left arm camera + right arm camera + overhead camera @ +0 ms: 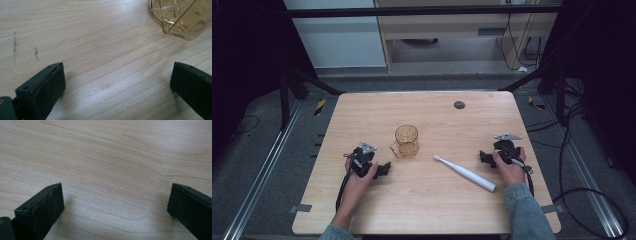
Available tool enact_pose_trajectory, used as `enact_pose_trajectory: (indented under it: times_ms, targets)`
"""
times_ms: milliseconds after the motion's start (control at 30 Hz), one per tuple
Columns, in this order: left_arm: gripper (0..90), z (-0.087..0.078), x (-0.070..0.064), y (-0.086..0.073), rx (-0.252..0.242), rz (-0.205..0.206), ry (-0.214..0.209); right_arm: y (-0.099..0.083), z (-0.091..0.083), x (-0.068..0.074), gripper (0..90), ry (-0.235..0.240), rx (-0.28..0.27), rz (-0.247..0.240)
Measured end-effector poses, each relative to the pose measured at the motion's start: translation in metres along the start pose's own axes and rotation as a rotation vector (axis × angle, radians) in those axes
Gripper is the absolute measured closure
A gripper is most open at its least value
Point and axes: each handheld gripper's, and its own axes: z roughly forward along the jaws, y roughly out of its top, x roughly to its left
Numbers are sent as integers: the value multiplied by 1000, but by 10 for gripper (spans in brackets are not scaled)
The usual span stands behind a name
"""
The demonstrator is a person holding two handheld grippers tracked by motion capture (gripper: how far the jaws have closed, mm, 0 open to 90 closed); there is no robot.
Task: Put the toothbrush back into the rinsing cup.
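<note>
An amber cut-glass cup (406, 141) stands upright near the middle of the wooden table (427, 200). A white electric toothbrush (464, 172) lies flat to its right, brush head pointing toward the cup. My left gripper (384, 169) rests on the table left of the cup, open with nothing between its jaws. In the left gripper view (117, 82) the cup's base (182, 18) sits ahead at the upper right. My right gripper (484, 157) rests right of the toothbrush, open and empty; its own view (116, 200) looks onto bare wood.
A small dark round disc (459, 105) is set in the table near the far edge. Black cables (592, 195) lie on the floor to the right. Metal rails (262, 165) run along both sides of the table.
</note>
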Motion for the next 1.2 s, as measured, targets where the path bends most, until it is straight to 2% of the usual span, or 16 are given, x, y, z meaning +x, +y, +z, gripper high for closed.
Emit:
enact_pose_trajectory:
  times_ms: [67, 167, 200, 300, 467, 533, 667, 800, 867, 900, 1067, 1200]
  targets:
    - [0, 0, 0, 0, 0, -3, 3, 0, 0, 0, 19, -2, 0, 5]
    - [0, 0, -1, 0, 0, -7, 8, -1, -3, -1, 86, -12, -21, 26]
    - [0, 0, -1, 0, 0, -7, 8, -2, -7, -3, 97, 21, -29, 64]
    - [0, -1, -1, 0, 0, -10, 11, -2, -17, -3, 113, 37, -52, 69]
    - [0, 0, -1, 0, 0, -7, 7, 1, -49, 1, 127, 56, -90, 7]
    - [0, 0, -1, 0, -1, -7, 6, 1, -52, 2, 145, 62, -89, 0]
    - [0, 0, 0, 0, 0, -5, 4, 7, -59, 12, 169, 76, -81, -69]
    - [0, 0, 0, 0, 0, -4, 4, 15, -67, 24, 156, 117, -94, -123]
    - [0, 0, -1, 0, 0, -6, 6, 20, -74, 34, 150, 137, -94, -174]
    - [0, 0, -1, 0, 0, -5, 6, 20, -74, 34, 150, 137, -94, -174]
    - [0, 0, 0, 0, 2, -4, 4, 27, -86, 51, 179, 172, -60, -263]
    - [0, 0, 0, 1, 2, -3, 3, 27, -86, 56, 206, 196, -31, -288]
